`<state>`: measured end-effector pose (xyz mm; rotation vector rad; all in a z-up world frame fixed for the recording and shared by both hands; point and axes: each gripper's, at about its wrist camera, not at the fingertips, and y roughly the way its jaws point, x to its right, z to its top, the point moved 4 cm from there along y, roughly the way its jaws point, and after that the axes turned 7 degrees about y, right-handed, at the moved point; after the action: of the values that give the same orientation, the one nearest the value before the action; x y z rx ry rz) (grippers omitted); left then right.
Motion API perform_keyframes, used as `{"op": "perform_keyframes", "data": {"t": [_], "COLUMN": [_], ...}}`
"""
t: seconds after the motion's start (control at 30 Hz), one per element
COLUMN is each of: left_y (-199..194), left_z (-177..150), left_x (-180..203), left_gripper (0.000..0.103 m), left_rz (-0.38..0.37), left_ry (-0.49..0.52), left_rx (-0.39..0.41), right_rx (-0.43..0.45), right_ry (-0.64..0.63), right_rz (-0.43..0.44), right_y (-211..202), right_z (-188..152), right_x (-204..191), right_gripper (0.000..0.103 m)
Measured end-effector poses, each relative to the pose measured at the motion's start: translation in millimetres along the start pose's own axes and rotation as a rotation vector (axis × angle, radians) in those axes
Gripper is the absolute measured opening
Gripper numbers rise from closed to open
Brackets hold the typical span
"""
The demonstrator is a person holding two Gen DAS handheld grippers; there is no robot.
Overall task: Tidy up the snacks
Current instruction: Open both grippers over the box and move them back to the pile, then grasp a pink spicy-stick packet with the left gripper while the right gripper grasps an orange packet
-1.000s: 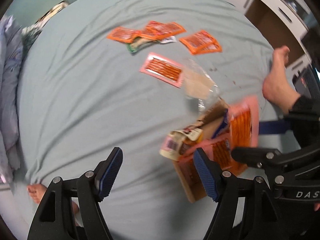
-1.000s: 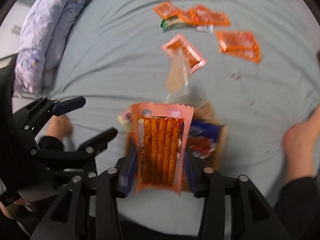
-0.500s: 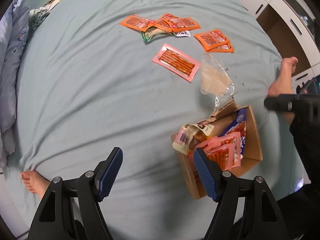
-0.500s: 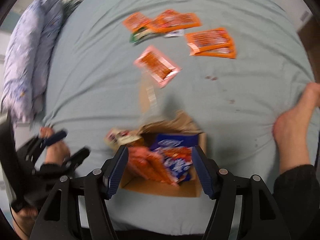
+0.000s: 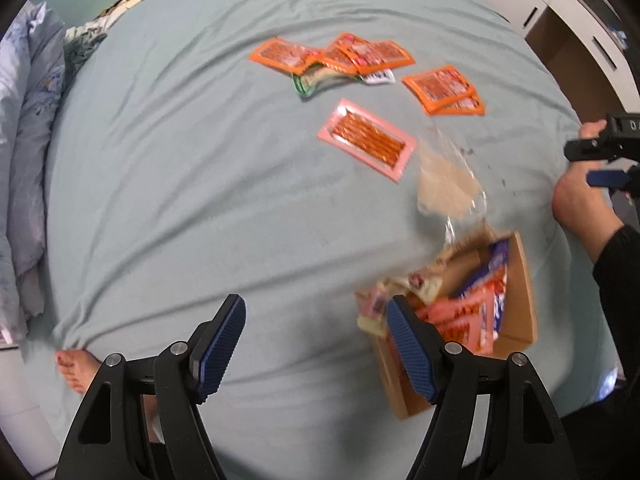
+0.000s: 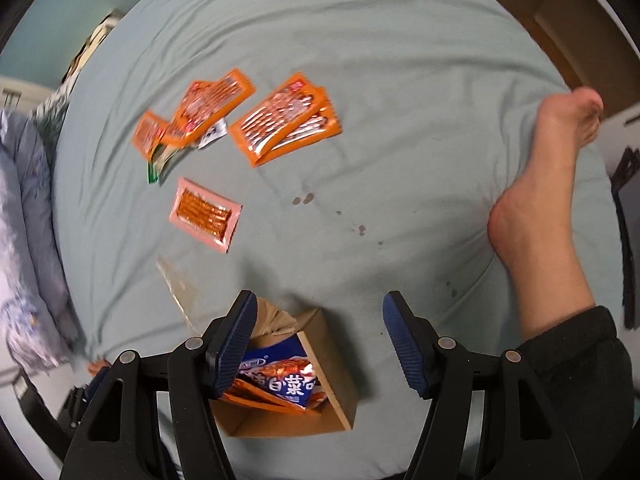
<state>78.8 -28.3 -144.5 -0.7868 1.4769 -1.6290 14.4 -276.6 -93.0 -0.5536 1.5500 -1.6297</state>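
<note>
A brown cardboard box (image 5: pixel 520 280) (image 6: pixel 332 364) lies on the bed holding pink, orange and blue snack packets. A pink stick-snack packet (image 5: pixel 366 139) (image 6: pixel 206 214) lies further out on the sheet. Orange packets (image 5: pixel 444 89) (image 6: pixel 286 120) and a second orange pile (image 5: pixel 332 54) (image 6: pixel 200 116) lie beyond it. My left gripper (image 5: pixel 316 340) is open and empty, above the sheet left of the box. My right gripper (image 6: pixel 318 338) is open and empty, above the box's far corner; it also shows in the left wrist view (image 5: pixel 600 164).
A clear plastic wrapper (image 5: pixel 444 188) (image 6: pixel 176 284) lies between the box and the pink packet. A bare foot (image 6: pixel 540 184) (image 5: pixel 576 200) rests on the bed at the right. Pillows (image 5: pixel 24 152) lie along the left edge. White cabinets (image 5: pixel 560 4) stand beyond the bed.
My right gripper let the pink stick packet go into the box, opened and drew back to the right. My left gripper stayed open and shifted slightly.
</note>
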Motion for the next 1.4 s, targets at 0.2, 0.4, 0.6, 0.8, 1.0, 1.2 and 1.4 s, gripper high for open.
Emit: {"op": "perform_keyframes", "data": {"t": [0.2,0.4,0.6,0.8,1.0,1.2,1.4], "left_y": [-4.9,4.3,30.7,82.9,140.4,176.1,178.5], "left_z": [30.2,44.1,52.9,93.3,124.5,136.2,153.7], "left_x": [-3.7,0.4,-3.3,-2.8,17.2,42.4,47.3], "left_gripper": [0.075,0.075,0.075,0.089,0.089,0.103,0.103], "left_rz": [0.015,0.025,0.021,0.04,-0.051,-0.022,-0.058], "left_ry": [-0.032,-0.007,0.047,0.115,0.236,0.345,0.287], "left_rx": [0.042,0.073,0.035,0.0,-0.012,0.009,0.039], "right_rx": [0.03,0.135,0.299,0.221,0.127,0.088,0.167], "right_ry": [0.064,0.032,-0.314,-0.542,-0.588,-0.568,-0.658], "right_rz": [0.011,0.028,-0.069,-0.131,-0.151,-0.177,-0.27], "right_y": [-7.6,-10.4,-0.9,51.7,98.9,147.1,174.5], "right_z": [13.1,28.9,36.3,45.8,66.7,99.3,100.2], "right_x": [10.3,9.1,-16.3,-52.7,-82.5,-104.2,-124.4], "right_gripper": [0.064,0.064,0.064,0.064,0.064,0.077,0.103]}}
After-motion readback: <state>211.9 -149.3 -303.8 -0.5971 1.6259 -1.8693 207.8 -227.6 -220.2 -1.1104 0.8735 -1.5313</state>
